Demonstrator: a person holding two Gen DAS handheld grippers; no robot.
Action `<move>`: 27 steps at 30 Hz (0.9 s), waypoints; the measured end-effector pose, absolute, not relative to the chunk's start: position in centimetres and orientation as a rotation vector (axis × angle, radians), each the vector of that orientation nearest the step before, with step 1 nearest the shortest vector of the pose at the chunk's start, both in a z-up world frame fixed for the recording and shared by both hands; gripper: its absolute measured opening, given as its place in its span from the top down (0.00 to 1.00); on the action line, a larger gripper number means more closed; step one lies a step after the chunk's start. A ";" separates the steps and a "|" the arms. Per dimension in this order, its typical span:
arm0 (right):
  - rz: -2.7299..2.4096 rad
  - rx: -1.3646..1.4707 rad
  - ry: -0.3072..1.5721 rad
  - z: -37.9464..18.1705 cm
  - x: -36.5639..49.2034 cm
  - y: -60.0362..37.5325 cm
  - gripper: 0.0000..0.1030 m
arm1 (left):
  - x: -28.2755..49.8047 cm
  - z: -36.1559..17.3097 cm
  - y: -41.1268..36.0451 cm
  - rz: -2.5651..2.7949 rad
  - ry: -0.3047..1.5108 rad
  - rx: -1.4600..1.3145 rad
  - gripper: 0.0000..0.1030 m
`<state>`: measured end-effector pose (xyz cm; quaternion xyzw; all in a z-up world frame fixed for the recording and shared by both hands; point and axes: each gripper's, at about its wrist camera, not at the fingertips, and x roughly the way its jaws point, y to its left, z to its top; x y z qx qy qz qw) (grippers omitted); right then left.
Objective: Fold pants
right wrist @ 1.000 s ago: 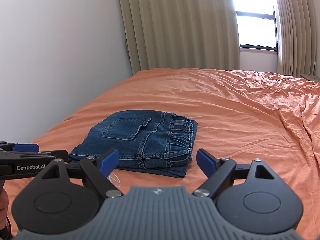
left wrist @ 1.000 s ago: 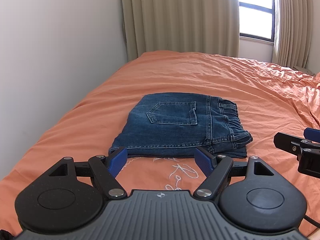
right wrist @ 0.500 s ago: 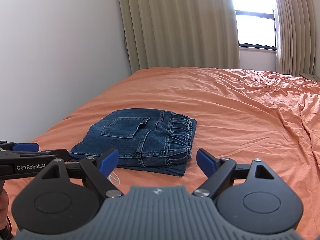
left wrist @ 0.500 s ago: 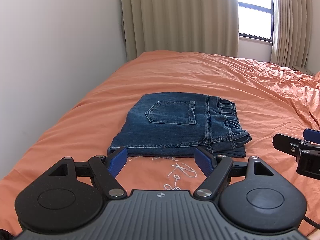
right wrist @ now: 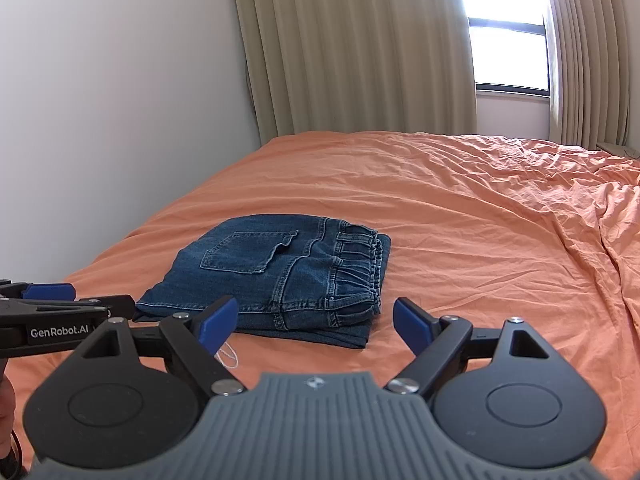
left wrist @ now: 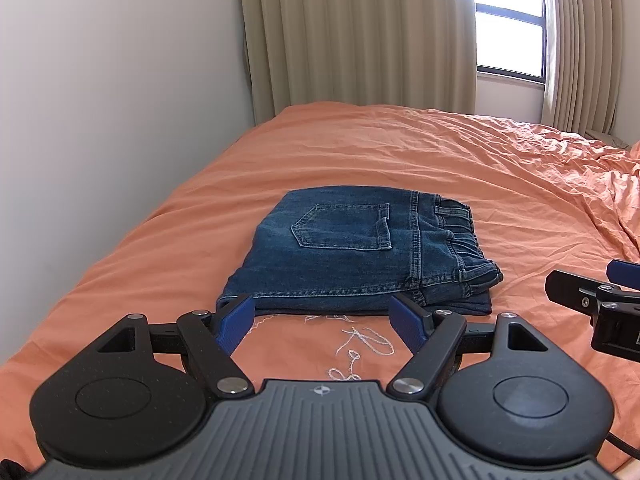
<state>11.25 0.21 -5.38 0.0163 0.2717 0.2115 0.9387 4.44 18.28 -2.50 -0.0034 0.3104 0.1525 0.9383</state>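
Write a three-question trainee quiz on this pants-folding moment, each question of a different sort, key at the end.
1. True or false: the left gripper is shut on the folded blue denim pants.
2. Multiple choice: the pants lie on A) a wooden table, B) the orange bed sheet, C) a grey carpet.
3. Fill in: the loose white thread lies on the sheet just in front of the pants' ______ edge, seen from the left wrist view.

Key: 1 false, both it and the right gripper are open and hold nothing; 2 B; 3 near.
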 end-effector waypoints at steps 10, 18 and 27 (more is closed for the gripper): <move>0.433 0.029 0.564 -5.5 11.1 0.3 0.21 | 4.5 -2.5 18.3 0.311 0.630 -0.013 0.13; 0.438 0.025 0.569 -5.6 11.1 0.4 0.21 | 4.3 -2.4 18.4 0.318 0.630 -0.009 0.13; 0.443 0.018 0.567 -5.4 11.2 0.4 0.21 | 4.3 -2.4 18.4 0.306 0.632 -0.013 0.13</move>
